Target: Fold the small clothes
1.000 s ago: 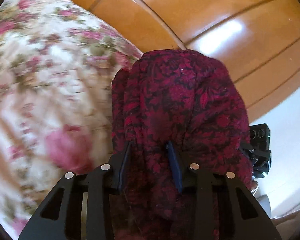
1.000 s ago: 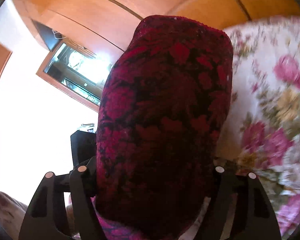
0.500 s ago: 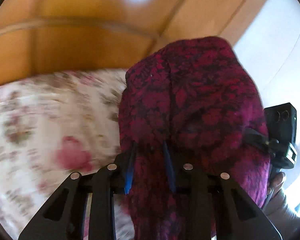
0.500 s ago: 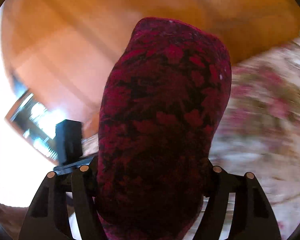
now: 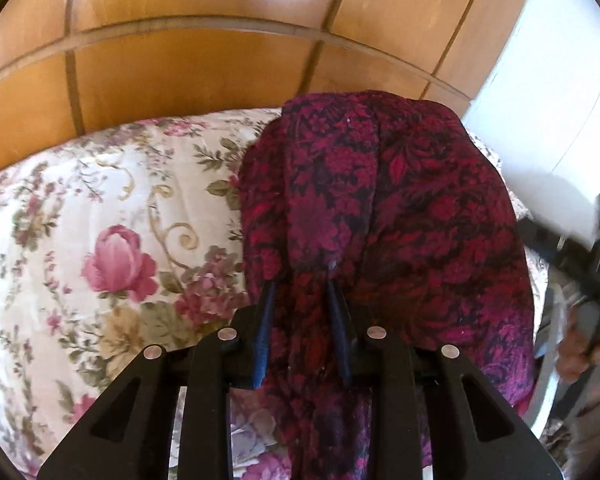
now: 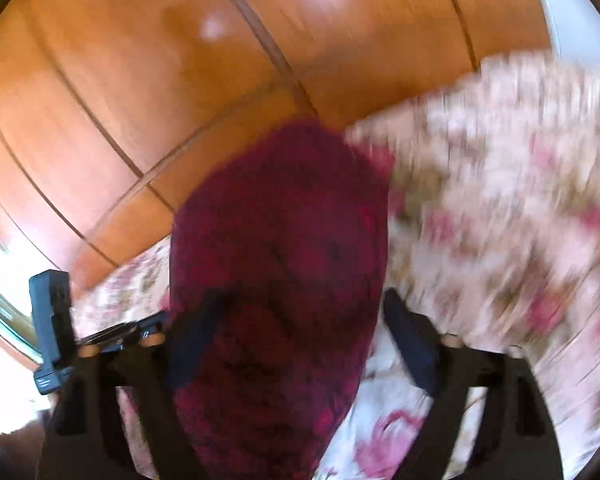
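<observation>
Left wrist view, foreground: the left gripper [image 5: 300,284], its 2 blue-padded fingers [image 5: 265,328] drawn close together and pinching a bunched fold of the dark red patterned garment [image 5: 380,216]. The cloth drapes forward over the fingertips and hangs above the floral bedspread [image 5: 112,216]. Far right edge: part of the right gripper's body [image 5: 580,256], blurred. Background: the orange wooden headboard [image 5: 204,76] and a white wall [image 5: 548,112].

Right wrist view, motion-blurred: the right gripper [image 6: 300,312], fingers set wide apart on either side of the garment [image 6: 284,264]; whether they grip the cloth cannot be told. Left edge: the left gripper's body [image 6: 52,320]. Beyond lie the bedspread [image 6: 500,184] and headboard [image 6: 180,80].
</observation>
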`<state>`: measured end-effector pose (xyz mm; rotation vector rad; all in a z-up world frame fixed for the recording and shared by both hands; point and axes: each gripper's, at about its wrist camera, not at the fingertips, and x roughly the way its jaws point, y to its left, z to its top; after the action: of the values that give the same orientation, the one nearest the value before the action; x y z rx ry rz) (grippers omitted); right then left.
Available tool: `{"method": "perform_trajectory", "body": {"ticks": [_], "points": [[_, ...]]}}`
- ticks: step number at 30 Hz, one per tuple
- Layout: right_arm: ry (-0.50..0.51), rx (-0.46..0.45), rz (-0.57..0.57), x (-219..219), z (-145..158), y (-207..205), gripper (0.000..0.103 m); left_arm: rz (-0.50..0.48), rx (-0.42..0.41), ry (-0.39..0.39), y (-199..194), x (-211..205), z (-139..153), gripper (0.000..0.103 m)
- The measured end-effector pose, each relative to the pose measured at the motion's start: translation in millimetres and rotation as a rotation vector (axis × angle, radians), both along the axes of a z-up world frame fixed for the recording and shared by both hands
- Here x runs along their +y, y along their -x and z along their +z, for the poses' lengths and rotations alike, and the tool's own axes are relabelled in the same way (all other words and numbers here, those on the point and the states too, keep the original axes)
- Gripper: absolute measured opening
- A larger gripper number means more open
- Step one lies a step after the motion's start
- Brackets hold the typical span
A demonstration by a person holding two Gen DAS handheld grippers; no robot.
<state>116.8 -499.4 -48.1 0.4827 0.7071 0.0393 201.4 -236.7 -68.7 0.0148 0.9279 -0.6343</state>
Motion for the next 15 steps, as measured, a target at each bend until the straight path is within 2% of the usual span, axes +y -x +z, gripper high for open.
{"method": "perform_trajectory", "body": {"ticks": [1,3,5,7,8,10,12,15], "points": [[0.083,-0.014,-0.006,12,15,-4,0.072,0.002,-0.012,-0.007,4,-1,1,0.027],[0.225,-0.017,0.017,35,28,-19,0.059,0.015,-0.037,-0.037,7,-3,4,0.027],[0.292,0.042,0.042,29,22,-27,0.057,0.041,-0.04,-0.05,6,-3,4,0.027],[0.413,0.132,0.041,56,-3,-60,0.057,0.086,-0.045,-0.064,4,-2,3,0.027],[0.427,0.159,0.029,55,-20,-72,0.057,0.098,-0.038,-0.067,2,-2,2,0.027],[0.446,0.154,0.008,61,-35,-77,0.058,0.119,-0.049,-0.077,0,-2,4,0.027],[0.431,0.164,-0.002,58,-32,-75,0.058,0.124,-0.05,-0.086,3,-1,7,0.027],[0.48,0.138,-0.002,71,-17,-72,0.06,0.129,-0.061,-0.084,11,4,12,0.027]]}}
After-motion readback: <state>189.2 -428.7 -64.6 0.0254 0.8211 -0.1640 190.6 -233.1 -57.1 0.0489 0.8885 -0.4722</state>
